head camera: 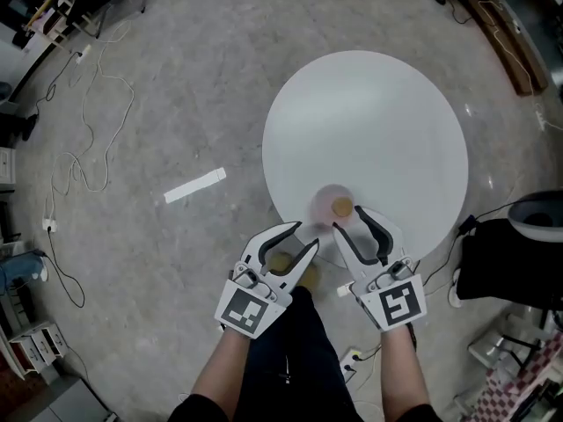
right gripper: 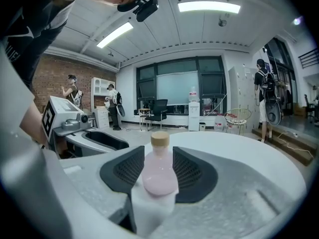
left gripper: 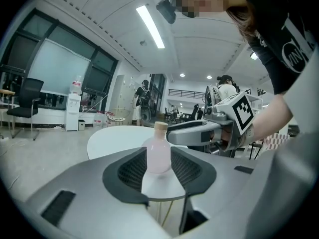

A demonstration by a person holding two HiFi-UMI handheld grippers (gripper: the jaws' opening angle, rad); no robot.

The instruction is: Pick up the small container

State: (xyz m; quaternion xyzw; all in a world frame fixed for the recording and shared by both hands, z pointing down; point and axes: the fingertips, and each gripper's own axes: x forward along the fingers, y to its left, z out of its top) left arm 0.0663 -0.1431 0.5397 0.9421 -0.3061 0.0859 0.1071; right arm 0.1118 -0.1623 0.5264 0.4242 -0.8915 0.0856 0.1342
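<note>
the small round pink container with a tan cork cap [head camera: 335, 207] stands near the round white table [head camera: 378, 112]'s near edge. the right gripper [head camera: 347, 220] points at it with jaws wide apart, not touching, seemingly lined up to straddle it. the left gripper [head camera: 304, 236], slightly parted and empty, waits beside the table.

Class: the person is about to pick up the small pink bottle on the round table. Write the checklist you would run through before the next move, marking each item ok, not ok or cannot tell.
1. Pink bottle stands upright on the white table: ok.
2. Right gripper jaws stand apart, wider than the bottle: ok.
3. Bottle lines up with the gap between the right gripper's jaws in the right gripper view: ok.
4. Right gripper's pads press on the bottle: not ok; there is no contact yet.
5. Left gripper is off the table's near edge and short of the bottle: ok.
6. Bottle's cap is seated tight: cannot tell.
</note>
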